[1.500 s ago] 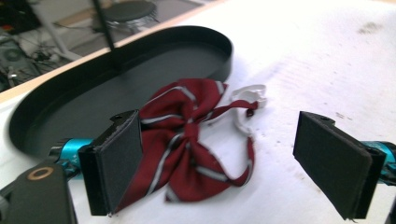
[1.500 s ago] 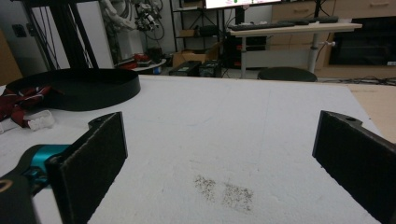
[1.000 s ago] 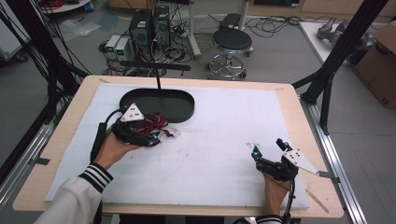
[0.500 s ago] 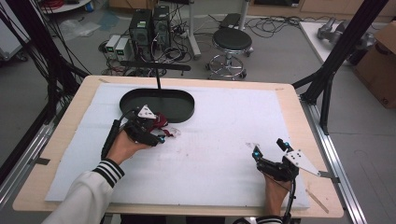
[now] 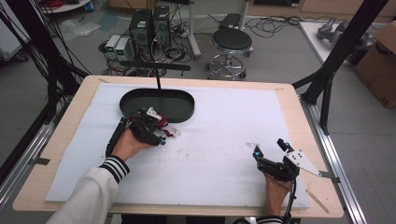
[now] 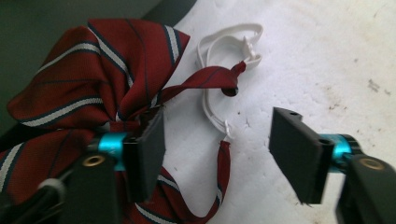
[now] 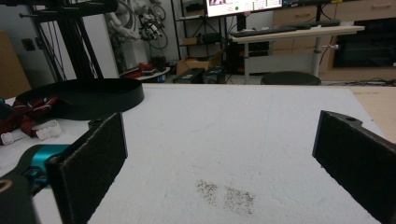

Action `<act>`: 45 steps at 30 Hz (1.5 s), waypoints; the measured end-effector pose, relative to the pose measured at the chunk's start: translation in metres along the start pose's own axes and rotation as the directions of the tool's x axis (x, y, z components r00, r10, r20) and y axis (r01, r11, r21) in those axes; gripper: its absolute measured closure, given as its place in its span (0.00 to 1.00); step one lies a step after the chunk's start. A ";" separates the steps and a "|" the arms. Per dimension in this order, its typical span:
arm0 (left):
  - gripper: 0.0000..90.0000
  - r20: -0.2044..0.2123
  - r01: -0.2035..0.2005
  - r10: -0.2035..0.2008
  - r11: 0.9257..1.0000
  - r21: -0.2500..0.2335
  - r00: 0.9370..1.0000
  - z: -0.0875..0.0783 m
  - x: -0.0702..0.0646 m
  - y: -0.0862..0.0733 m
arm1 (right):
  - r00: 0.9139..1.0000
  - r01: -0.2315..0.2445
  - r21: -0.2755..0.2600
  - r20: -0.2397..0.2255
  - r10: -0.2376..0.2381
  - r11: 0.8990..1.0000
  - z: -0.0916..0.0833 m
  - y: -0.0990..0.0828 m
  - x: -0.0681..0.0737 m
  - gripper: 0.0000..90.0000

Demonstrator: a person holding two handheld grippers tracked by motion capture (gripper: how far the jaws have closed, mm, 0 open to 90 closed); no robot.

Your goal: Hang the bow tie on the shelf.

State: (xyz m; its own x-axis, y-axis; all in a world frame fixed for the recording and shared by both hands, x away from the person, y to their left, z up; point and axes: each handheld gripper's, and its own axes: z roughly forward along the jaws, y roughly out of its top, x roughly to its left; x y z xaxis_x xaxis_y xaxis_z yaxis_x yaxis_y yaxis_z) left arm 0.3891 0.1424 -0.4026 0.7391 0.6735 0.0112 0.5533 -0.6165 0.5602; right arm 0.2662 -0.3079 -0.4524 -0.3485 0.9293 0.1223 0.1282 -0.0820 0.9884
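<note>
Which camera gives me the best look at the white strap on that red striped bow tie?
The left gripper view: the white strap lies looped on the white mat close up, beside the bow tie, ahead of the left tongs. The high view shows it as a small pale patch; the right gripper view shows a far-off bit at its left edge.

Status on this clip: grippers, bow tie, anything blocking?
Left gripper closing over bow tie, jaws apart, no grip yet. Right gripper open, idle. Bow tie beside tray, nothing blocking.

Grey floor [image 5: 280,60], round stool [image 5: 232,39], computer towers [image 5: 150,23].
</note>
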 end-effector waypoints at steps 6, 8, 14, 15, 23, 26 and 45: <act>0.50 0.024 -0.004 0.003 1.000 0.026 1.000 0.005 -0.001 0.005 | 1.000 0.001 0.001 -0.002 -0.001 1.000 0.000 0.000 0.000 0.02; 0.51 0.023 -0.002 0.001 0.999 0.037 1.000 0.008 -0.002 0.006 | 1.000 0.003 0.001 -0.001 -0.003 1.000 0.000 0.000 0.000 0.02; 0.55 0.029 0.018 -0.020 0.997 0.070 0.999 0.013 0.001 0.007 | 1.000 -0.001 -0.001 -0.004 0.001 1.000 0.000 0.000 0.000 0.02; 0.57 0.040 0.023 -0.026 0.997 0.071 0.999 0.014 0.000 0.007 | 1.000 -0.003 0.000 -0.004 0.003 1.000 0.000 0.000 0.000 0.02; 0.66 0.049 0.022 -0.026 0.996 0.085 0.998 0.017 -0.001 0.012 | 1.000 -0.002 0.000 -0.002 0.002 1.000 0.000 0.000 0.000 0.02; 0.67 0.041 0.026 -0.030 0.995 0.092 0.999 0.018 0.000 0.012 | 1.000 -0.001 0.000 -0.002 0.001 1.000 0.000 0.000 0.000 0.02; 0.82 0.025 0.044 -0.048 0.991 0.124 0.999 0.021 -0.001 0.014 | 1.000 0.003 -0.001 -0.002 -0.003 1.000 0.000 0.000 0.000 0.02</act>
State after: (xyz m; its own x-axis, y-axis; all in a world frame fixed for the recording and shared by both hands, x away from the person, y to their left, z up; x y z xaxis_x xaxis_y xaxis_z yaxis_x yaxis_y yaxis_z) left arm 0.4043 0.1250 -0.4126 0.7212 0.6917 -0.0368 0.6289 -0.6316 0.4533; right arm 0.2660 -0.3081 -0.4526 -0.3507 0.9288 0.1193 0.1258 -0.0795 0.9889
